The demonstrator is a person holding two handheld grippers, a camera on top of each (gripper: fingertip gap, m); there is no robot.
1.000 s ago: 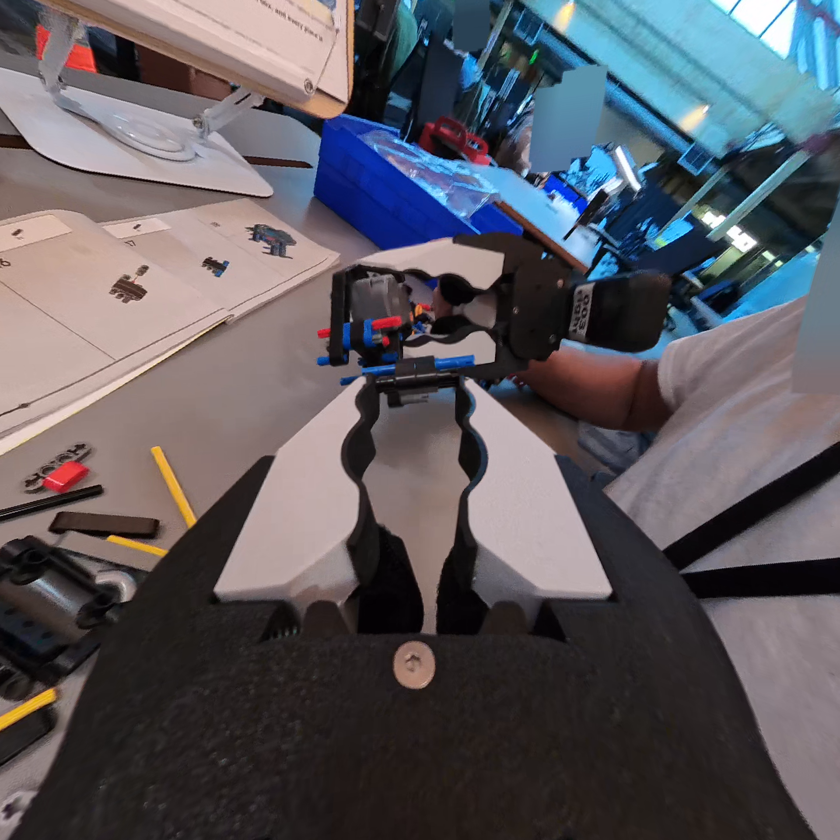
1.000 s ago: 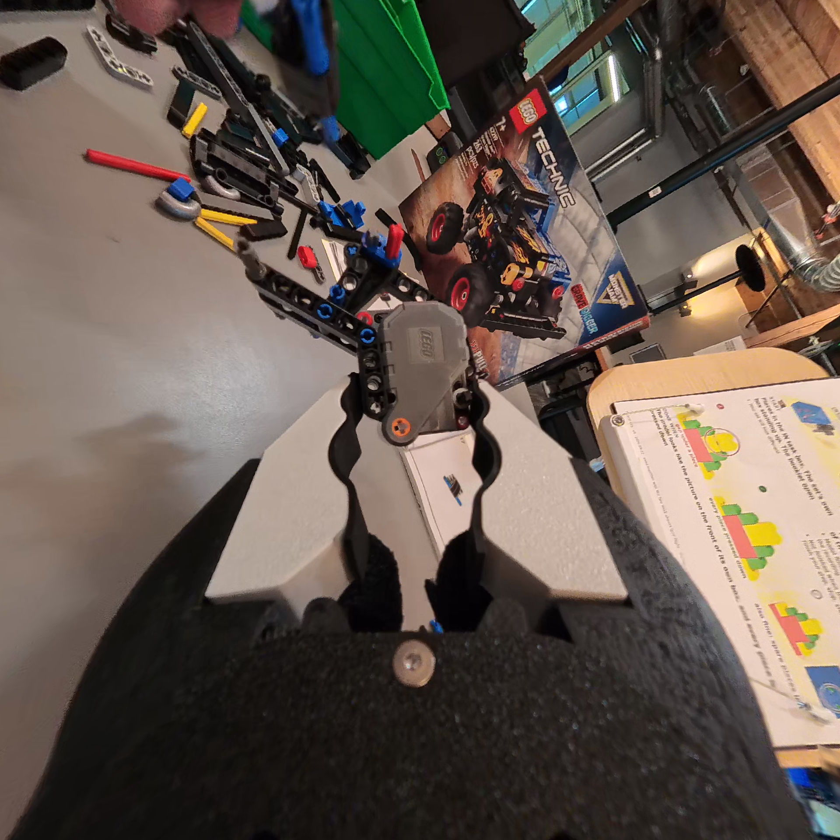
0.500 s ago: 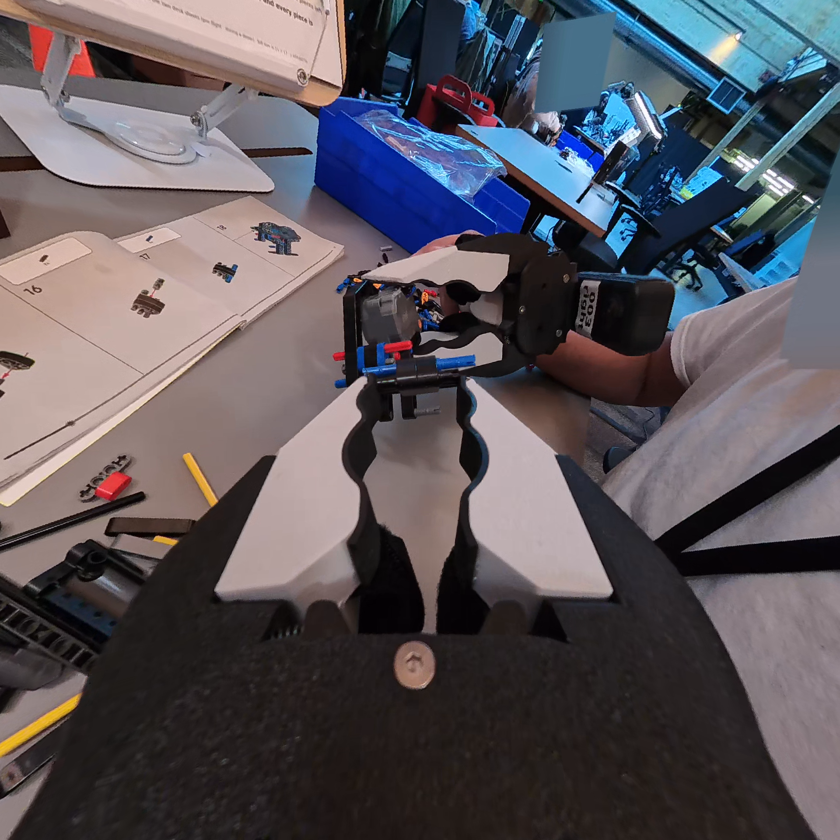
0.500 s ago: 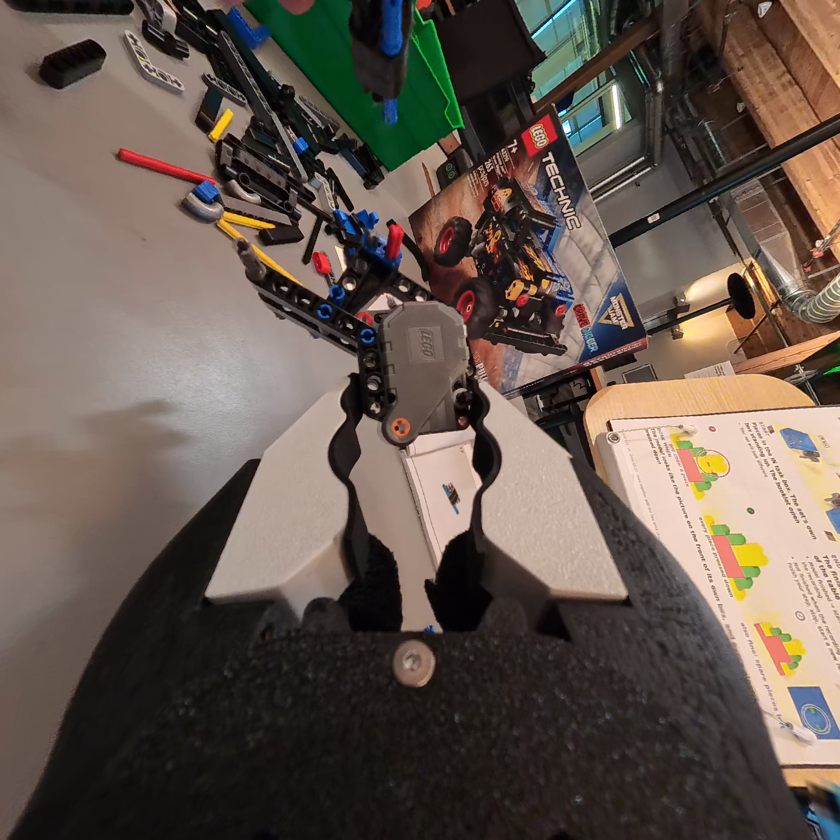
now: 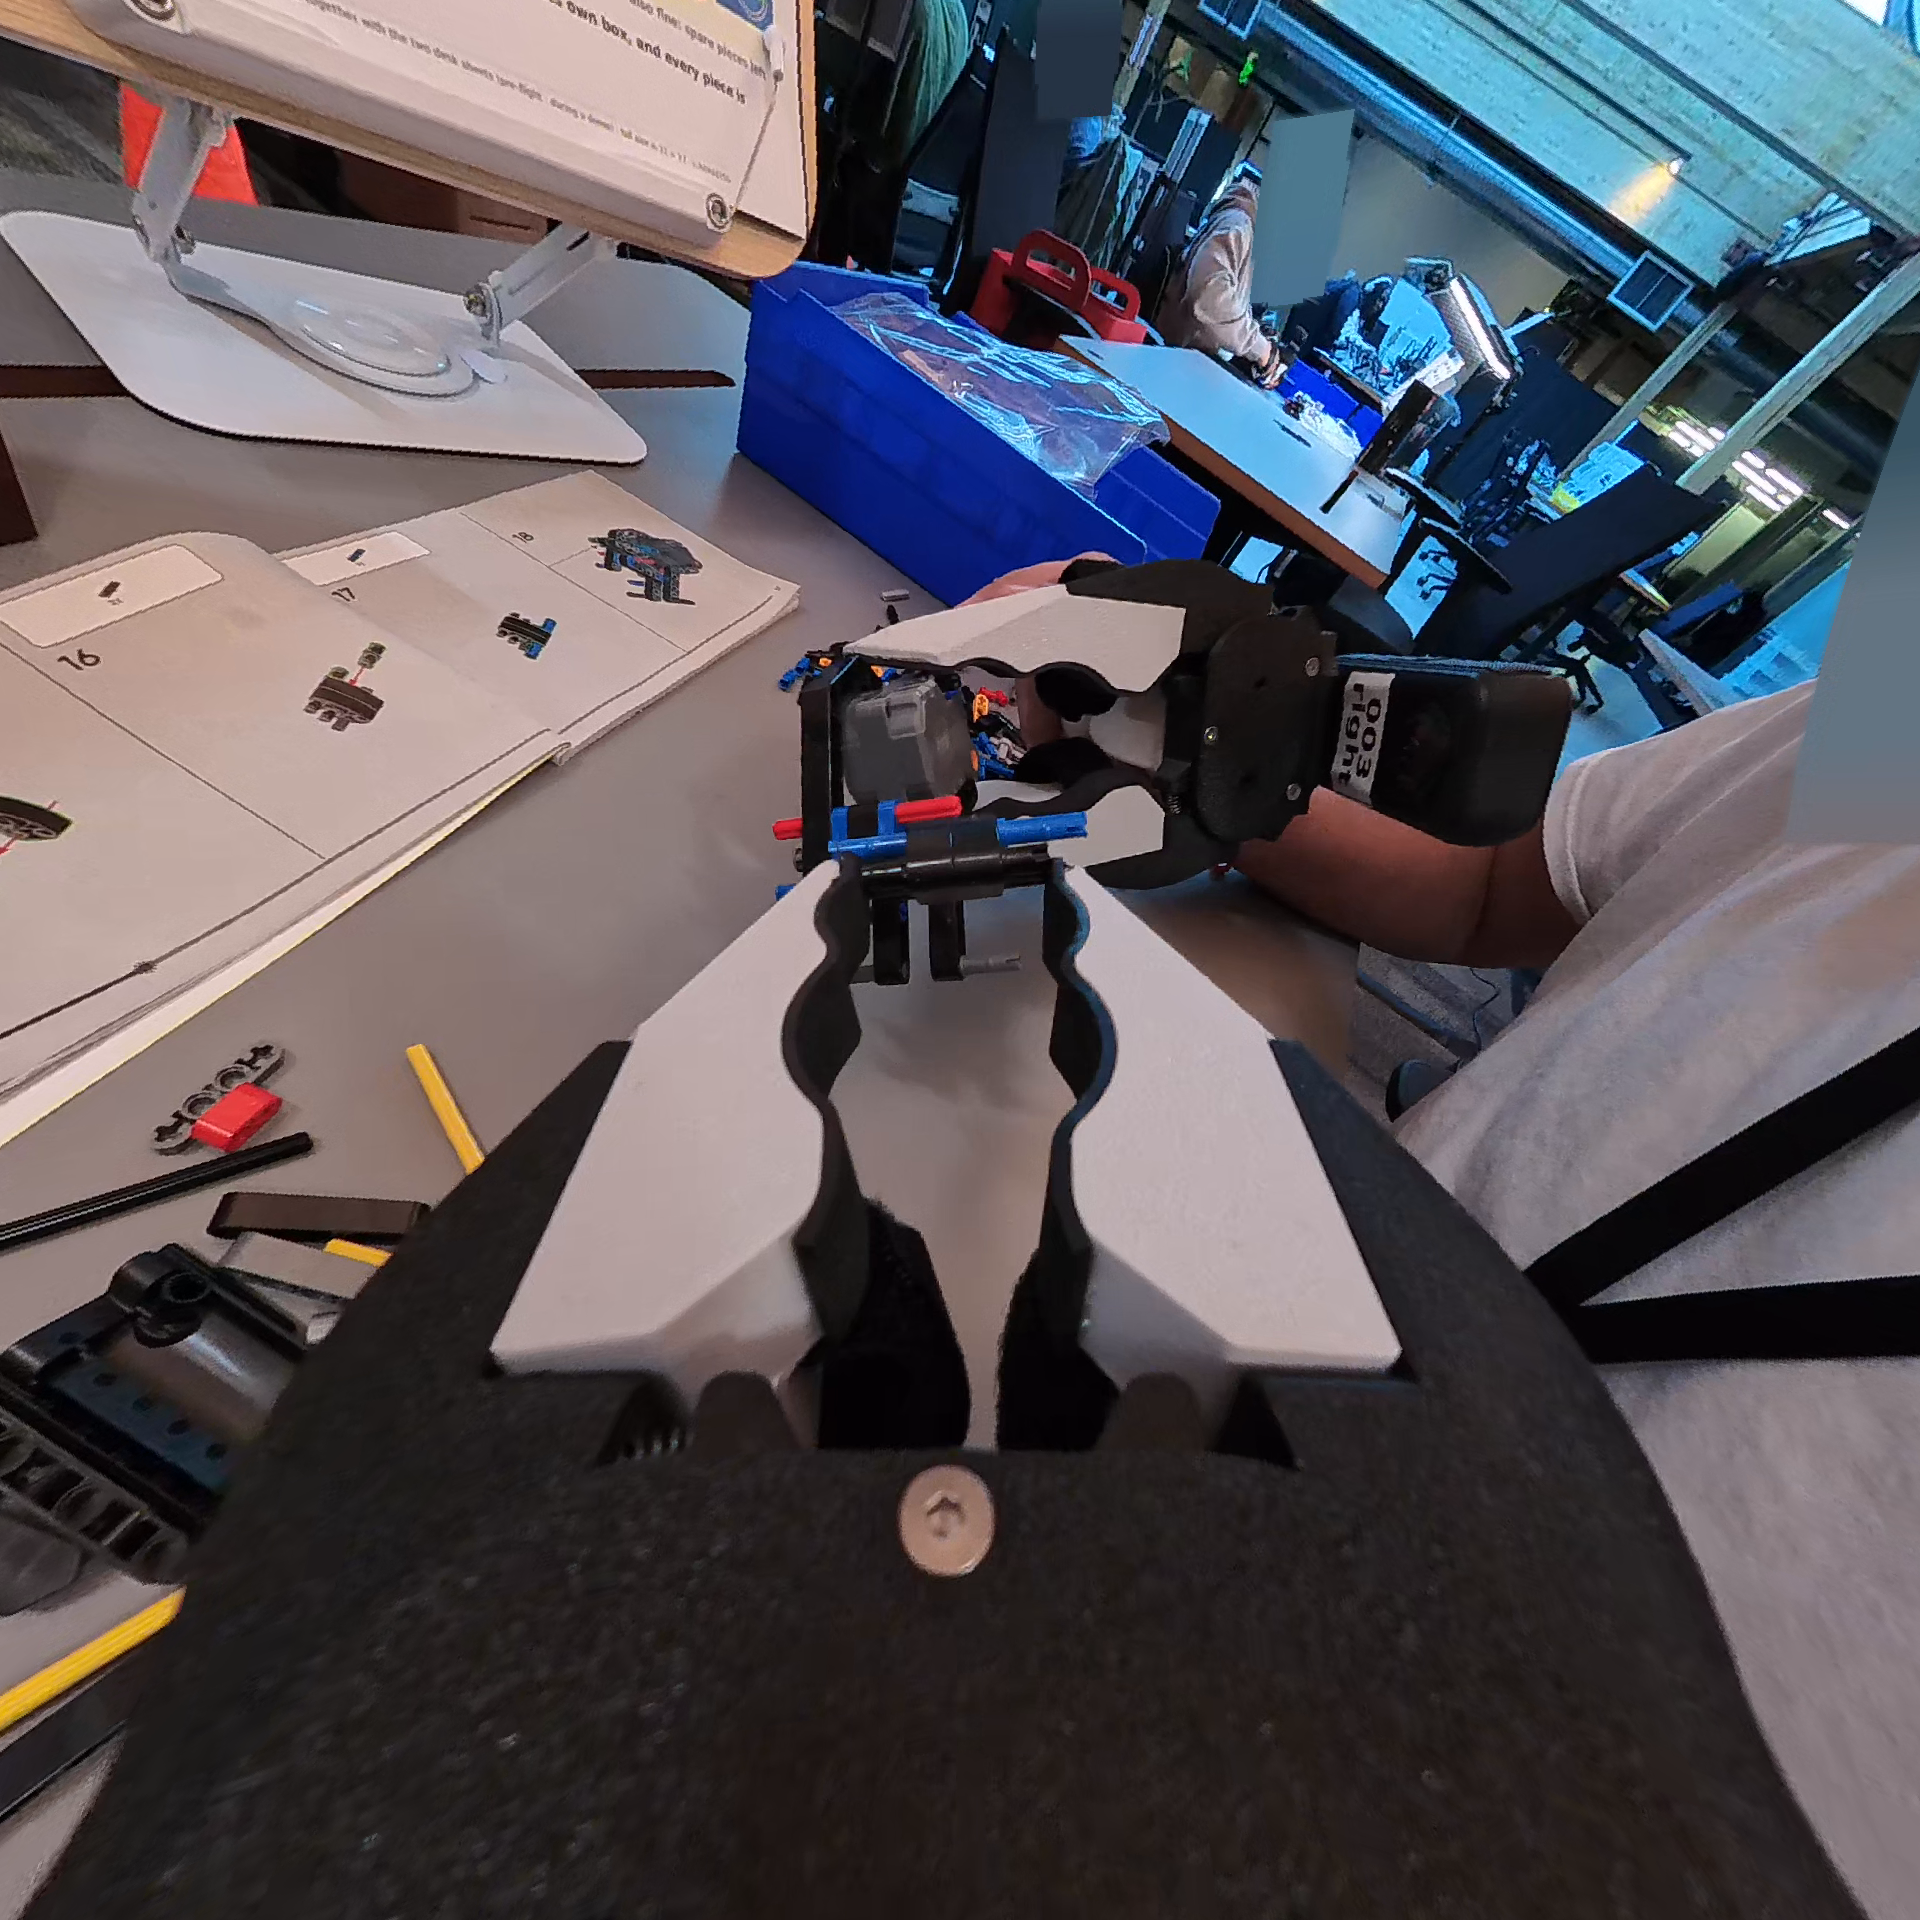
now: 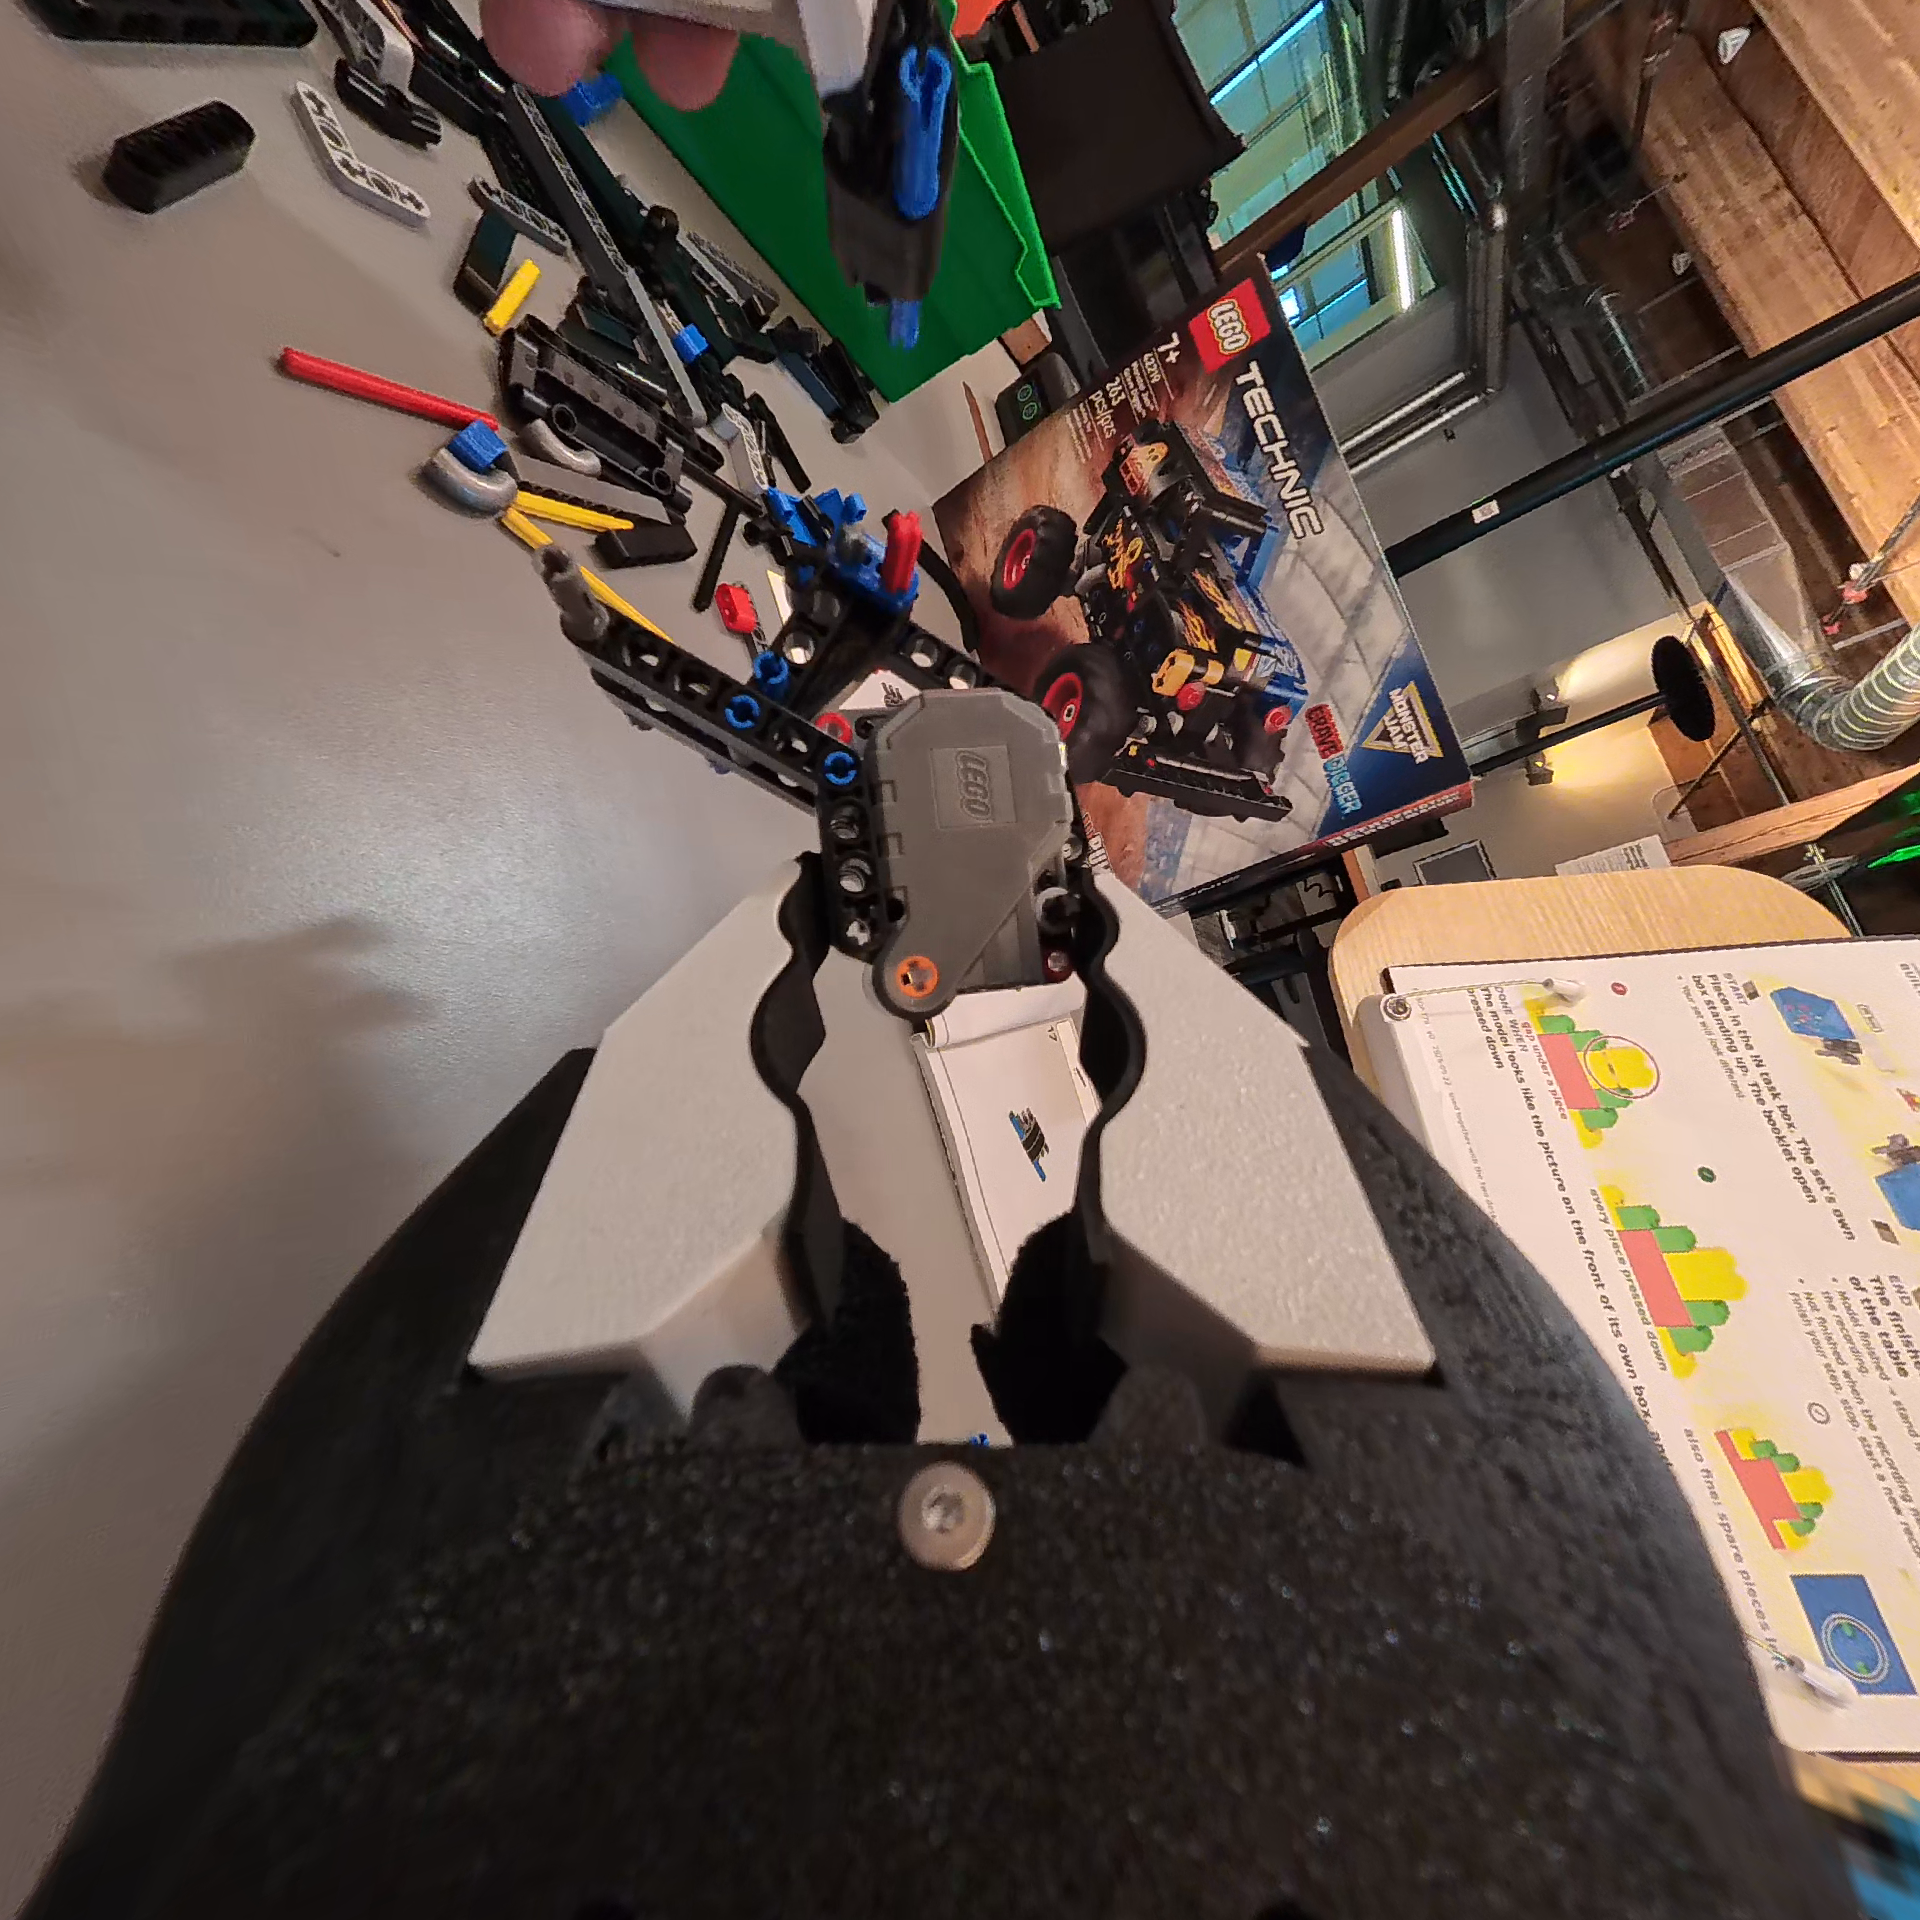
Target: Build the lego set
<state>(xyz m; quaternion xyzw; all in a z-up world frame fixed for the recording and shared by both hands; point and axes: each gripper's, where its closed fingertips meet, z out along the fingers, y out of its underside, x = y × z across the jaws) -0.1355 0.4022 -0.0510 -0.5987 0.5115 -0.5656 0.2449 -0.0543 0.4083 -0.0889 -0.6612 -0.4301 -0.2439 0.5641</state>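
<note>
My left gripper point(image 5: 951, 883) is shut on a small black piece with blue pins point(image 5: 940, 847), held above the table. Just beyond it my right gripper point(image 5: 935, 738) holds the part-built model, a grey motor block point(image 5: 894, 738) in a black beam frame with blue and red pins. The small piece sits against the model's lower edge; I cannot tell if they touch. In the right wrist view my right gripper point(image 6: 943, 883) is shut on the grey motor block point(image 6: 966, 800), with black beams point(image 6: 717, 696) sticking out left. The left-held piece point(image 6: 894, 177) hangs at the top.
An open instruction booklet point(image 5: 312, 675), a blue bin point(image 5: 935, 468) and a sheet stand point(image 5: 364, 343) lie behind. Loose parts point(image 5: 239, 1112) lie at the left. The set box point(image 6: 1195, 582), a green bin point(image 6: 790, 208) and scattered pieces point(image 6: 603, 395) lie ahead. A person's arm point(image 5: 1403, 883) is at the right. Across from one pair of fingers to the other is roughly 10 cm.
The left-held piece has moved right across the top of the right wrist view and come closer. The model stays gripped in the right gripper. Both grips are unchanged.
</note>
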